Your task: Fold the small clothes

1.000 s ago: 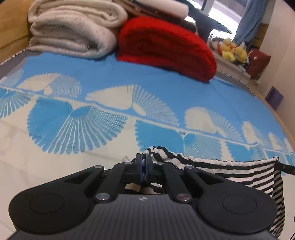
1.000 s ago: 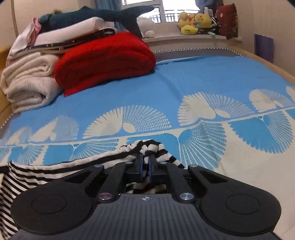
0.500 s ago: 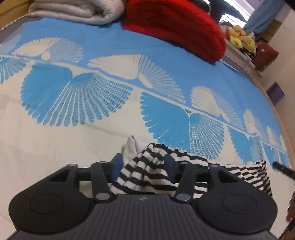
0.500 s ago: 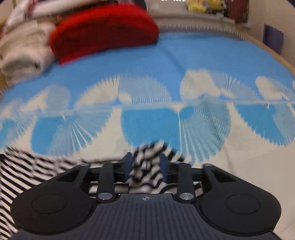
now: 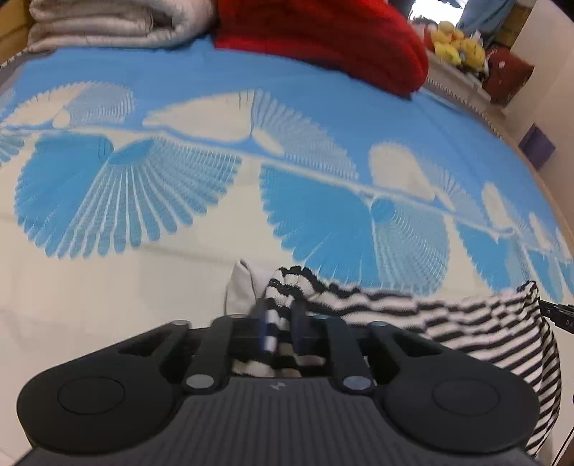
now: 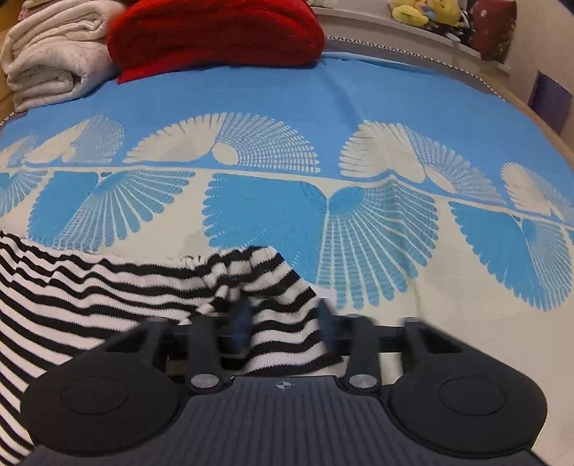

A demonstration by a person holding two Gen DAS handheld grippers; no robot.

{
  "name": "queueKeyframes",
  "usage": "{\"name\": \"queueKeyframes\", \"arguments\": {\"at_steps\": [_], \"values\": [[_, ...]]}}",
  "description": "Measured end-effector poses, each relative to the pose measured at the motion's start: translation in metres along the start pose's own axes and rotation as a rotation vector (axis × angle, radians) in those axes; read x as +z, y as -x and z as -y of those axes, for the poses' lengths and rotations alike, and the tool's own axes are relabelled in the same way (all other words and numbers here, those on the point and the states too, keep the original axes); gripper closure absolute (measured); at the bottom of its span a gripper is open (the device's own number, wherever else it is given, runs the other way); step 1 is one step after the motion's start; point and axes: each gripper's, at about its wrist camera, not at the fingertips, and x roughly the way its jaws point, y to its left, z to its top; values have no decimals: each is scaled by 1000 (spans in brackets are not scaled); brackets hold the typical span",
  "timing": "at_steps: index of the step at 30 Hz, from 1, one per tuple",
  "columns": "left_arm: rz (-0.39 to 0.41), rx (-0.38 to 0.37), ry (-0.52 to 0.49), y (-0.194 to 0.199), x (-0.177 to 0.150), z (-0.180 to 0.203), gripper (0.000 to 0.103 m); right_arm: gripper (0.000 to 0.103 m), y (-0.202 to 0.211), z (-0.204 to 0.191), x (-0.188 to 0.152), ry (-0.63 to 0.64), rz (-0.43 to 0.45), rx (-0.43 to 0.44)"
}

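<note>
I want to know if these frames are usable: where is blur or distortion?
Left wrist view: fingers and the striped garment are smeared; bedspread bulges from fisheye. Right wrist view: fingers blur, stripes sharper, window ledge curved.

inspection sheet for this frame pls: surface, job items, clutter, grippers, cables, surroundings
Surface: bed cover, blue with cream fan print.
Job's things: striped garment, black and white, bunched near both grippers; a plain white piece beside it.
Clutter: red blanket and cream blanket, folded at the far edge.
Grippers: left gripper narrowly parted around striped cloth, blurred; right gripper open, cloth between its fingers.
Cables: nothing seen.
Surroundings: plush toys on a ledge, purple box by the wall.
</note>
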Motion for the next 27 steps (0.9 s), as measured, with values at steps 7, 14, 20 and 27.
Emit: {"name": "queueKeyframes", "arguments": {"at_steps": [7,14,20,27], "values": [[260,37,-20,35,17,16,95,97,42,14,28,-167,280,-7],[-27,94,-10,-19,-1,13,74,93,-28,-2,1,-24,-53,-93],[7,13,101,43,5,6,49,81,24,11,7,-129,21,-54],[60,-2,22,140,-15,10,49,79,120,36,-3,-262,95,29]]}}
